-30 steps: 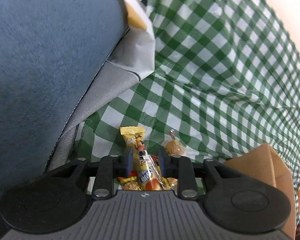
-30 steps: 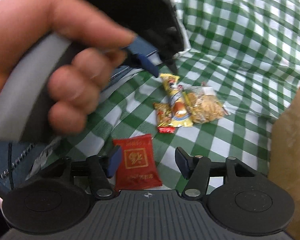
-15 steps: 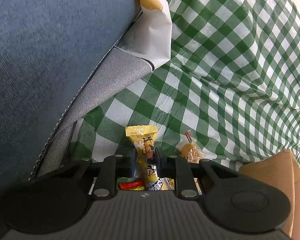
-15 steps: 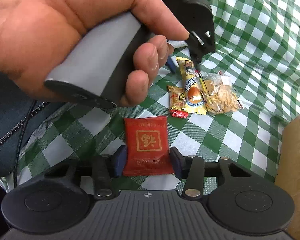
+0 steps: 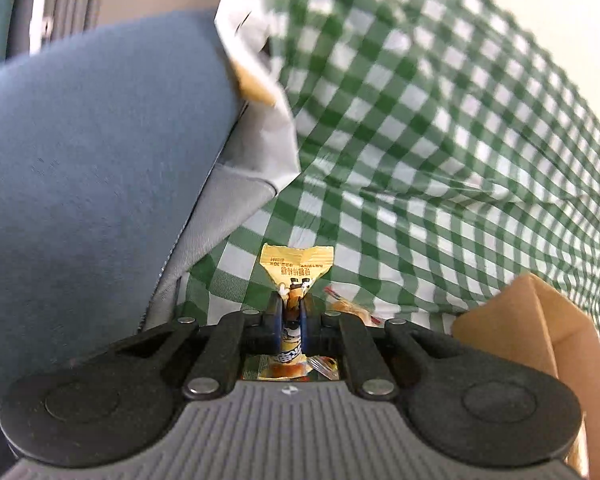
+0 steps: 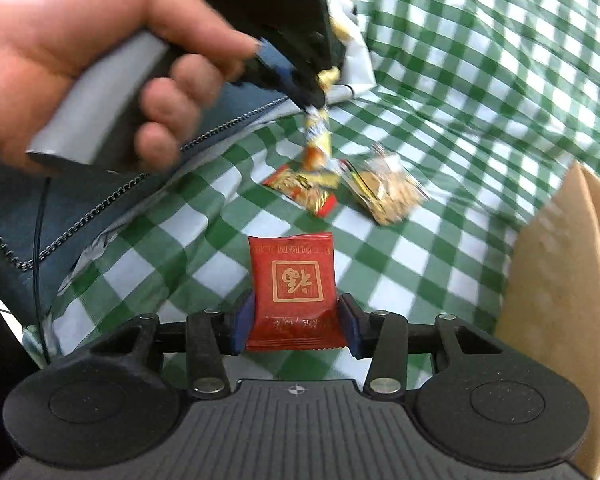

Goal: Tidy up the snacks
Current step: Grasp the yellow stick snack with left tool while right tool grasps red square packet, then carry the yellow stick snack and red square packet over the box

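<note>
My left gripper is shut on a long yellow snack packet, whose end sticks out past the fingers. In the right wrist view a hand holds that left gripper at the upper left, and the yellow packet hangs from it above the cloth. My right gripper is shut on a red square snack packet, its blue pads against both side edges. A small orange-red packet and a clear bag of crackers lie on the green checked cloth.
A brown paper bag stands at the right edge, also in the left wrist view as the paper bag. A blue jacket fills the left side. A white paper wrapper lies beside it on the cloth.
The left gripper's jaws closed on the yellow packet and lifted it off the cloth. The right gripper's jaws closed in on the red packet.
</note>
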Tool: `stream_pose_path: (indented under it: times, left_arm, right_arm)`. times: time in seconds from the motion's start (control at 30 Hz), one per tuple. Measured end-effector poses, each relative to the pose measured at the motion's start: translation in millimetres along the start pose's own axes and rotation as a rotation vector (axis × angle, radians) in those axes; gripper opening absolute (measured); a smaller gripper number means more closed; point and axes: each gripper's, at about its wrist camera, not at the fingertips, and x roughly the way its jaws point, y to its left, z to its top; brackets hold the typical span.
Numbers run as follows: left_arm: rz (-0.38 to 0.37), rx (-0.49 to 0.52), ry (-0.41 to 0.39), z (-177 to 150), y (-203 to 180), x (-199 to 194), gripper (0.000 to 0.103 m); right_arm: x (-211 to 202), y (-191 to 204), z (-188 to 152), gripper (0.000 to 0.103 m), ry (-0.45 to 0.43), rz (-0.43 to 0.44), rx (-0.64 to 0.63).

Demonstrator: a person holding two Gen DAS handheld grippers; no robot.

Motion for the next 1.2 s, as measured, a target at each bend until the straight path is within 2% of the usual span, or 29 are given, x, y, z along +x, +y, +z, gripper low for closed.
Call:
stream_pose_path:
  times: [0.13, 0.17, 0.2, 0.23, 0.3, 0.37, 0.5, 0.6, 0.8, 1.2]
  left_arm:
    - [-0.041, 0.02, 0.0, -8.7, -2.2, -26.2, 0.008]
    - [-0.064, 0.025, 0.035, -12.5, -2.3, -27.4, 0.008]
    - [-0.09, 0.034, 0.111, -19.4, -3.1, -23.8, 0.008]
    - [-0.083, 0.055, 0.182, -26.6, -4.9, -18.0, 0.008]
    - [-0.022, 0.142, 0.299, -42.6, -11.9, -6.5, 0.008]
    - [-0.02, 0.165, 0.347, -49.2, -13.6, -1.0, 0.009]
    - [0.014, 0.126, 0.371, -51.3, -9.9, 5.0, 0.009]
    - [0.025, 0.103, 0.395, -53.9, -11.4, 11.0, 0.016]
    - [0.056, 0.19, 0.477, -62.0, -23.4, 29.4, 0.03]
    - [0.056, 0.224, 0.519, -73.0, -27.0, 34.8, 0.03]
  right_arm:
    - [-15.2, 3.3, -8.6, 0.047, -0.002, -0.026, -0.006]
    - [-17.9, 5.1, -11.3, 0.047, 0.003, -0.031, -0.009]
    - [-19.5, 6.7, -13.8, 0.047, 0.01, -0.037, -0.014]
    - [-20.7, 8.6, -17.1, 0.047, 0.021, -0.044, -0.019]
    - [-20.7, 10.7, -21.8, 0.047, 0.042, -0.05, -0.022]
    - [-18.2, 11.1, -25.6, 0.047, 0.068, -0.052, -0.018]
    - [-12.4, 7.3, -29.7, 0.048, 0.112, -0.056, 0.028]
    - [-6.5, 3.0, -31.7, 0.049, 0.141, -0.046, 0.061]
    - [2.8, -2.8, -32.3, 0.053, 0.169, -0.044, 0.101]
    - [9.3, -5.7, -31.0, 0.054, 0.188, -0.054, 0.106]
